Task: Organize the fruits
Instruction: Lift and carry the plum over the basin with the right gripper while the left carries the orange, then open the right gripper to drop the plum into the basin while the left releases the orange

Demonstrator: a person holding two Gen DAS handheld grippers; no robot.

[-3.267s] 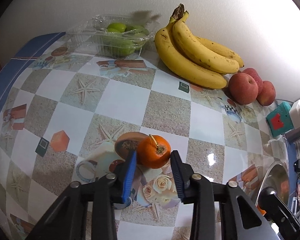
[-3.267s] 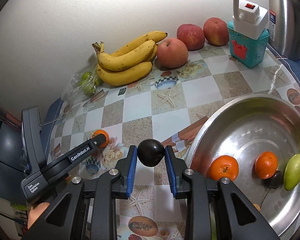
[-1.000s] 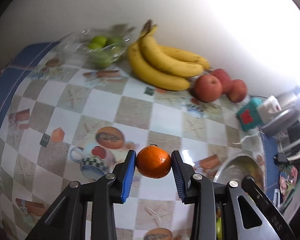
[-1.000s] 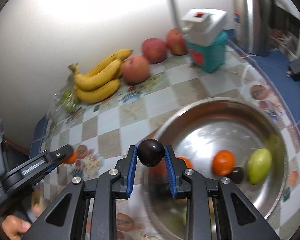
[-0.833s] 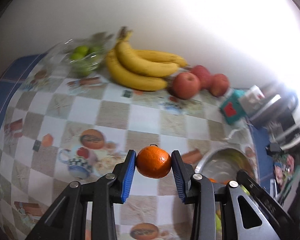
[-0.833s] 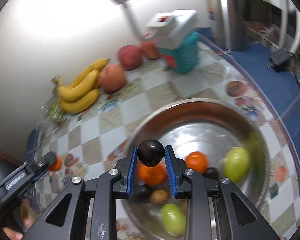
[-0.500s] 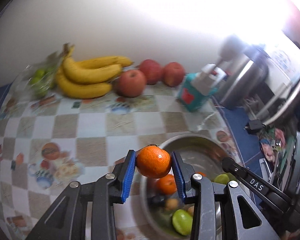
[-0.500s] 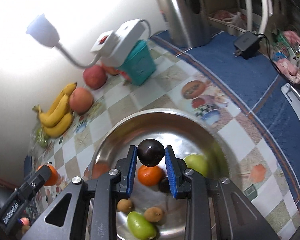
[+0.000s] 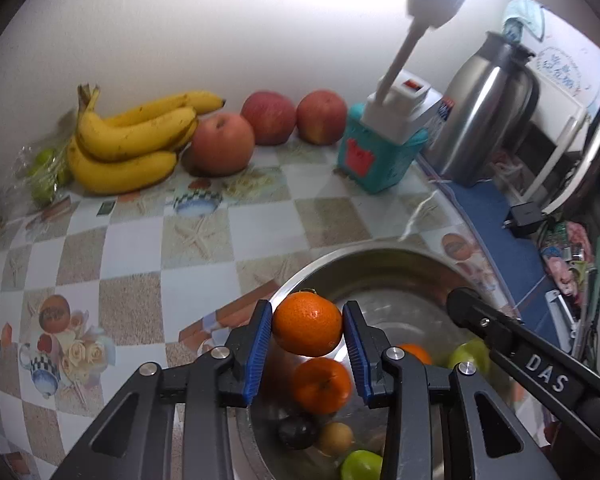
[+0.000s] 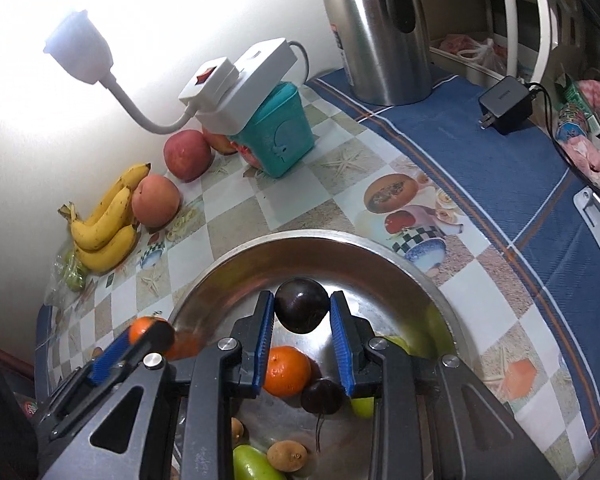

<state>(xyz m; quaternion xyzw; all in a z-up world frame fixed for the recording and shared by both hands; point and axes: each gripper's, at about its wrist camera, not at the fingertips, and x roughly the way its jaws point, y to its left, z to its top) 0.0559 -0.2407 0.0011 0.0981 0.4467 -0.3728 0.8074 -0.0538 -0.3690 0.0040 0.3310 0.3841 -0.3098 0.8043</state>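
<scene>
- Checked oilcloth (image 9: 132, 248) with starfish and teacup prints covered the counter under a white wall, and both grippers hung over a steel bowl (image 10: 428, 280) at its near edge
- Left gripper (image 9: 306, 330) was clenched on a mandarin (image 9: 307, 323), blue pads pressing its two sides, held clear above the bowl's rim; judged, it was carried there to be dropped in with the other fruit
- Right gripper (image 10: 301, 312) was clamped the same way on a dark plum (image 10: 301, 310), poised over the middle of the bowl, probably for the same reason
- Below the jaws, the bowl already held a second mandarin (image 10: 286, 371), another dark plum (image 10: 323, 396), green fruit (image 10: 252, 462) and small brown fruit (image 10: 287, 456), so the sorting looked well along
- Further out, bananas (image 9: 128, 148) and three apples (image 9: 222, 144) lay against the wall, apart from the bowl, beside a teal box (image 9: 380, 160) with a white lamp base on top
- Only the left view showed all three apples in a row and a bag of green fruit (image 9: 40, 176) clearly
- Only the right view showed the blue cloth (image 10: 500, 184), a black charger (image 10: 506, 104) and most of the bowl's rim, plus the left gripper's tip with its mandarin at the bowl's left edge
</scene>
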